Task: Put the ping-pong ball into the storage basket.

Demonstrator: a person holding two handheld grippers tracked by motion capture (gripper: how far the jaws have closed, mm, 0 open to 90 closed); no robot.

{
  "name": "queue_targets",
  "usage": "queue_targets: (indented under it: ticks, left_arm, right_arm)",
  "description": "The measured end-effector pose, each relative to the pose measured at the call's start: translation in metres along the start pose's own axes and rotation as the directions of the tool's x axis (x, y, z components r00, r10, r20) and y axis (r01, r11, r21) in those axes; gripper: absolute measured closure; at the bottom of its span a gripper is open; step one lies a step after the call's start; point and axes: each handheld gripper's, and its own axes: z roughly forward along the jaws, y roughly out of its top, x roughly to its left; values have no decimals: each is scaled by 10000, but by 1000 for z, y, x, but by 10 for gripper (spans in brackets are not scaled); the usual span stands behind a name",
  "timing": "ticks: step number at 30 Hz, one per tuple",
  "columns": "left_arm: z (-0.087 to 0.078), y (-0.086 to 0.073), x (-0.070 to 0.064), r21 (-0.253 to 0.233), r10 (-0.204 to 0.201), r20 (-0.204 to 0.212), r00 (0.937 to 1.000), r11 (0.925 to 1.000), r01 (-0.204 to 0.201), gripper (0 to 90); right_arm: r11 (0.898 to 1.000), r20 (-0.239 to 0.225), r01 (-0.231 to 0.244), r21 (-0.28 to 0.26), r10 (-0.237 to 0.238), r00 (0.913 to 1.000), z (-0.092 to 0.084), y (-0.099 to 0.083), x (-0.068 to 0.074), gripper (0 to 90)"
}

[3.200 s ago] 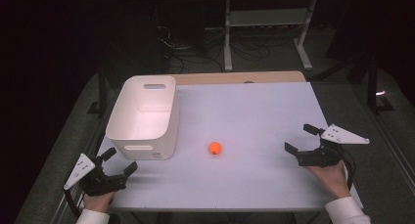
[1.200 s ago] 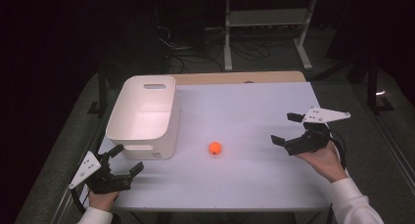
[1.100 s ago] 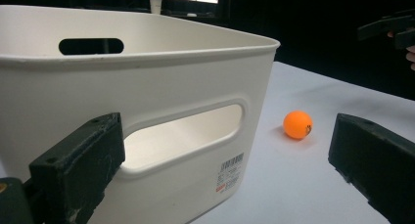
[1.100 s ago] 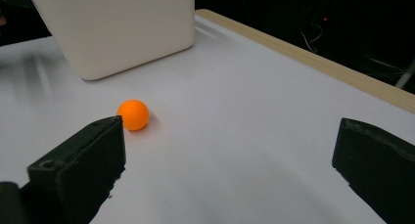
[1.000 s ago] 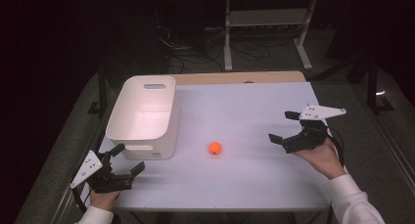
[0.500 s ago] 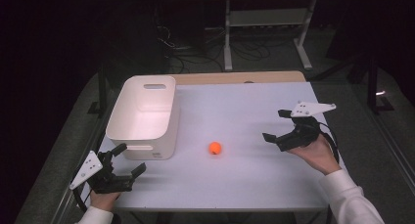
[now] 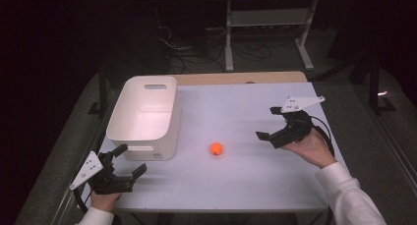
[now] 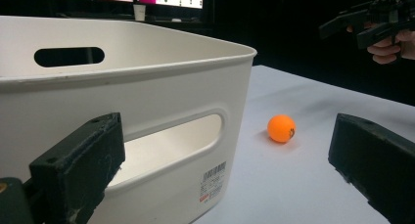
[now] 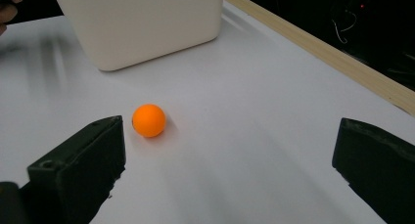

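A small orange ball (image 7: pixel 216 148) lies on the white table (image 7: pixel 236 185), just right of a white plastic bin (image 7: pixel 145 116). My right gripper (image 7: pixel 266 123) hovers open to the right of the ball, jaws pointing left toward it; in the right gripper view the ball (image 9: pixel 149 120) sits close ahead, near the left jaw. My left gripper (image 7: pixel 130 159) rests open at the table's front left corner, beside the bin's near end. In the left gripper view the bin (image 8: pixel 147 111) looms close and the ball (image 8: pixel 281 128) lies beyond it.
A wooden strip (image 7: pixel 241 78) runs along the table's far edge. Behind the table stand a metal frame (image 7: pixel 265 28) and floor cables. The bin holds nothing that I can see. Bare tabletop spreads in front of and behind the ball.
My right gripper has lifted off the table's right side and travelled left toward the ball. The left gripper has barely moved. The ball and the bin have stayed put.
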Motion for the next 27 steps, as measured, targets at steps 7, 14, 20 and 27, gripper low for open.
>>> queue_targets:
  ticks: [7, 14, 20, 27]
  left_arm:
    - [1, -1, -1, -17, -84, -19, 10000, 10000, 84, 0]
    - [2, -1, 0, 39, -12, -17, 10000, 10000, 13, 0]
    - [2, -1, -1, 90, 15, -1, 10000, 10000, -15, 0]
    - [2, -1, 0, 93, 37, -74, 10000, 9999, -36, 0]
  right_arm:
    - [9999, -119, 125, 94, -124, 9999, 7, 9, 2, 0]
    - [9996, -232, 202, 217, -196, 9995, 14, 14, 3, 0]
    - [9990, -324, 252, 363, -240, 9992, 19, 17, 3, 0]
    - [9983, -450, 316, 492, -294, 9986, 25, 22, 5, 0]
